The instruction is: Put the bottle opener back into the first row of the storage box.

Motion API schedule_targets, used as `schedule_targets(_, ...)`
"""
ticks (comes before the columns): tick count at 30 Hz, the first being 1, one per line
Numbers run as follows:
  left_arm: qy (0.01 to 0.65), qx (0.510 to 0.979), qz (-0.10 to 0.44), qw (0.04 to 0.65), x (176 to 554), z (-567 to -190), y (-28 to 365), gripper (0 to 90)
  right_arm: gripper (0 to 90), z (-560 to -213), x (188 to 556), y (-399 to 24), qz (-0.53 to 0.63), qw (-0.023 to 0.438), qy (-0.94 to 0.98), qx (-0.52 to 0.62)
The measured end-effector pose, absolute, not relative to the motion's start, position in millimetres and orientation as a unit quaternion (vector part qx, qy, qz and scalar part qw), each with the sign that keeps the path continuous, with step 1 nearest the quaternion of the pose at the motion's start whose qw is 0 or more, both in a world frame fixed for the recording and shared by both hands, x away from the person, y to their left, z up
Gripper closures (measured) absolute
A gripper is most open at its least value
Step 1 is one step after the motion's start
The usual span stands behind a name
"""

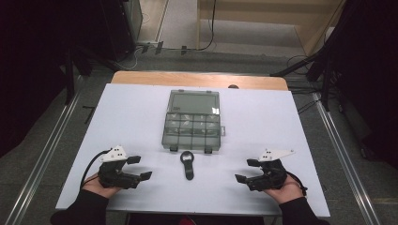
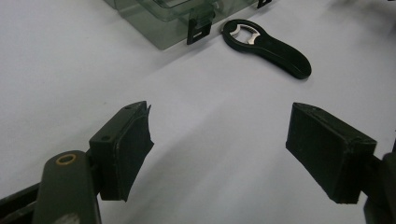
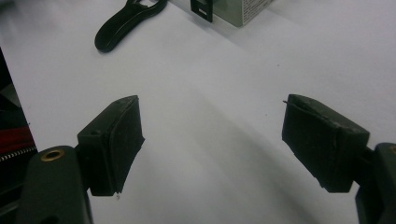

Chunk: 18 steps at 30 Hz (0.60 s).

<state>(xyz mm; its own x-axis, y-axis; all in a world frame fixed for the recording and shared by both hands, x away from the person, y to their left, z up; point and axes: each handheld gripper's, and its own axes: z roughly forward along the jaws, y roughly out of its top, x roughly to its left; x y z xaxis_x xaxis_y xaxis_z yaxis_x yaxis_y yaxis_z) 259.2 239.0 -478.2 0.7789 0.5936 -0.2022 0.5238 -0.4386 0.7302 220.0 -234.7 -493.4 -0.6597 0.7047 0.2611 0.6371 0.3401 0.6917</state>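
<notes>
Left gripper (image 1: pixel 140 167): released, jaws spread wide over bare table (image 1: pixel 281 117), nothing between.
Right gripper (image 1: pixel 247 170): released likewise, jaws apart, nothing held.
Bottle opener (image 1: pixel 187 164): lay flat between both grippers, ring end toward the box, touched by neither.
Clear compartment box (image 1: pixel 192 120): closed, just beyond the opener.

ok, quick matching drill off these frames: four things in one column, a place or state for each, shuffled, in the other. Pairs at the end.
1. bottle opener
2. compartment box
3. left gripper
4. right gripper

a. translucent grey, lid shut
b. open, near the table's left front
c. black, lying flat just in front of the box
d. open, near the table's right front

Pairs: 1-c, 2-a, 3-b, 4-d
</notes>
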Motion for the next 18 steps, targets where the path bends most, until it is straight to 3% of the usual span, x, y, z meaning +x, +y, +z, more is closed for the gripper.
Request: schedule_targets(18,0.332,0.848,0.044,0.41,258.3,-480.1,231.1,21.5,21.5,-497.1,221.7,-236.6,0.4,0.04,0.814,0.419)
